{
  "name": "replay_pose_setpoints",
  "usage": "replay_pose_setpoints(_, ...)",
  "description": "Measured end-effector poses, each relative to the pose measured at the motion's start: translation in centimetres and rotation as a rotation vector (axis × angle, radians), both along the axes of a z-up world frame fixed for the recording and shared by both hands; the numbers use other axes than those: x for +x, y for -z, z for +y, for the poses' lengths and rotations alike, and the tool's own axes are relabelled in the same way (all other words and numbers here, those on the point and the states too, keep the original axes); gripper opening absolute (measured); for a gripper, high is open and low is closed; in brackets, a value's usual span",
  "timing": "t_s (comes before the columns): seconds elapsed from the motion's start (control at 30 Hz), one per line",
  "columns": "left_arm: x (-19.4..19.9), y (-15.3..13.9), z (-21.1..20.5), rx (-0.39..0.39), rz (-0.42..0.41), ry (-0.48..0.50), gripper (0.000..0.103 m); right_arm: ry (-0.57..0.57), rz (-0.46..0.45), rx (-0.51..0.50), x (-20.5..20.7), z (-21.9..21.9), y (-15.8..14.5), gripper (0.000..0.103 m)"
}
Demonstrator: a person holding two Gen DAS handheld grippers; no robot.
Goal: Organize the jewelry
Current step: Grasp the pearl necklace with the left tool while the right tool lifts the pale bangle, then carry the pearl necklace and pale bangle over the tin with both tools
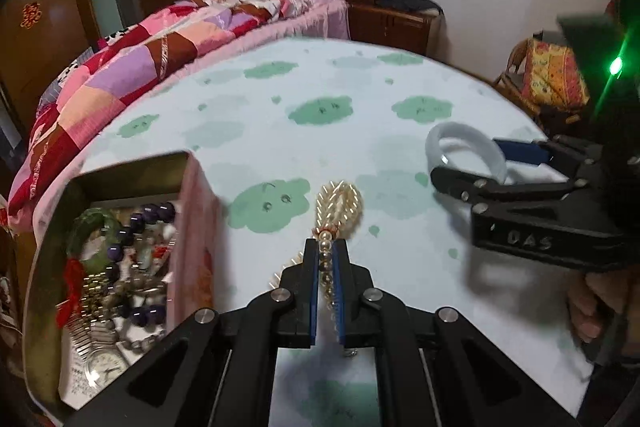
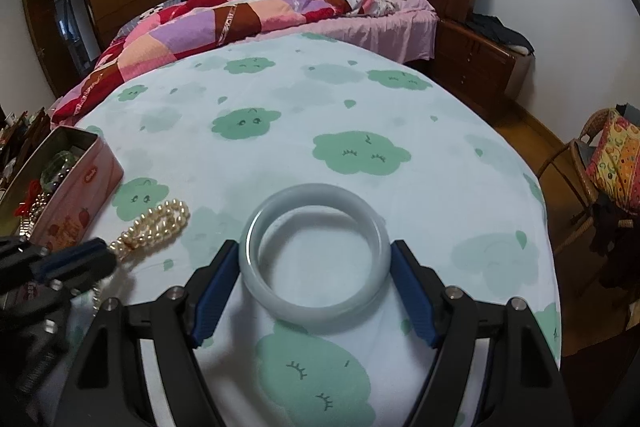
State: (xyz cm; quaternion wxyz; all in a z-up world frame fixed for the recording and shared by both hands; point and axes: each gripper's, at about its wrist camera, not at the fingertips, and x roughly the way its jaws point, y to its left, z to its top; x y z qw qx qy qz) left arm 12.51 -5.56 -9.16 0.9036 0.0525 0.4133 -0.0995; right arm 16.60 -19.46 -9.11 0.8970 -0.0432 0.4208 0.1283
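Left gripper [image 1: 328, 259] has its blue-padded jaws pressed nearly together on the string of cream pearl beads [image 1: 339, 205]. The pinch sits on the straight tail end, which leaves the coiled bunch free in front of the tips, resting on the white tablecloth with green cloud print [image 1: 320, 75]. Probable reason for the end grip: the strand can hang and feed into a container instead of bunching.

Right gripper [image 2: 316, 259] is spread wide, one blue pad on each side of the pale translucent white bangle [image 2: 256, 227]. Both pads sit at the rim's outer edge; whether they actually press on it can't be told. The bangle looks flat on the cloth in the right wrist view. Straddling it across the diameter is the only stable hold for a rigid ring.

The open pink rectangular tin with strawberry print [image 1: 196, 227] is just left of the pearls, already holding a green bangle, purple beads, a watch and red bits. Judged as the destination; neither item is in it yet. Pearls go first, being closest.
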Motion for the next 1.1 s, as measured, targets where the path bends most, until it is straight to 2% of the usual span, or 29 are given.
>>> replay_pose_setpoints(0.37,-2.3,-4.0,2.5,-0.09,-0.093,-0.025,0.005,-0.048,-0.054,0.04,-1.3,1.2,-1.2,0.078)
replay_pose_setpoints(0.63,-4.0,-7.3,4.7,-0.131,-0.176,-0.061,0.005,-0.111,-0.091,0.055,-2.3,3.6,-2.8,0.078)
replay_pose_setpoints(0.73,-4.5,-8.4,5.9,-0.124,-0.215,-0.092,0.005,-0.136,-0.109,0.063,-2.6,4.6,-3.6,0.078)
replay_pose_setpoints(1.1,-4.7,-8.2,10.8,-0.102,-0.238,-0.219,0.005,-0.236,-0.161,0.064,-3.2,9.6,-5.8,0.078)
